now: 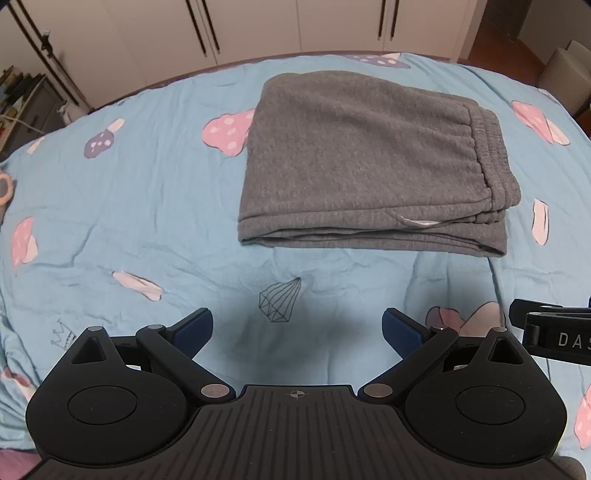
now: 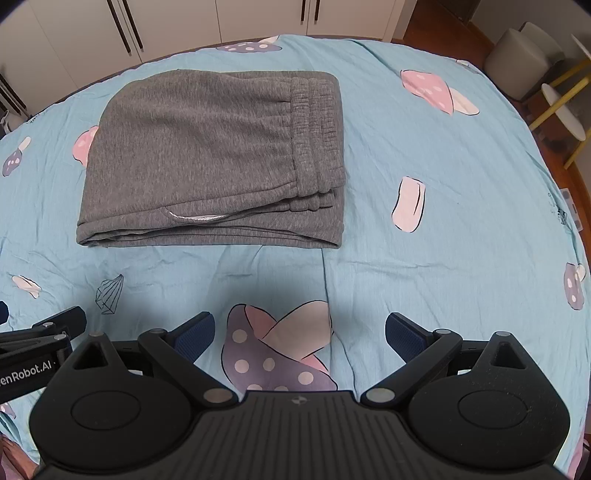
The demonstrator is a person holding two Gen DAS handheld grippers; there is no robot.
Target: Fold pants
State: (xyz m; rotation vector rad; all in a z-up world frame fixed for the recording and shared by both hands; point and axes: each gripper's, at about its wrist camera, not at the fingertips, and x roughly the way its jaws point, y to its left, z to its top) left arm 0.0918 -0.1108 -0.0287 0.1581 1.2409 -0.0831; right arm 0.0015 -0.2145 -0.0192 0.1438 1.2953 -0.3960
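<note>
The grey pants [image 1: 362, 162] lie folded into a thick rectangle on the blue bed sheet [image 1: 129, 206], elastic waistband on top at the right, a white pocket lining peeking out at the near edge. In the right wrist view the pants [image 2: 207, 162] sit left of centre. My left gripper [image 1: 297, 328] hovers open near the bed's front, well short of the pants, nothing between its fingers. My right gripper [image 2: 299, 332] is open too, beside the left one, over a mushroom print, clear of the pants.
The sheet [image 2: 461, 221] carries mushroom and diamond prints and a long crease. White wardrobe doors [image 1: 258, 26] stand behind the bed. A stool and a small table [image 2: 565, 107] stand on the wooden floor at the right. A cluttered shelf [image 1: 22, 99] is at the left.
</note>
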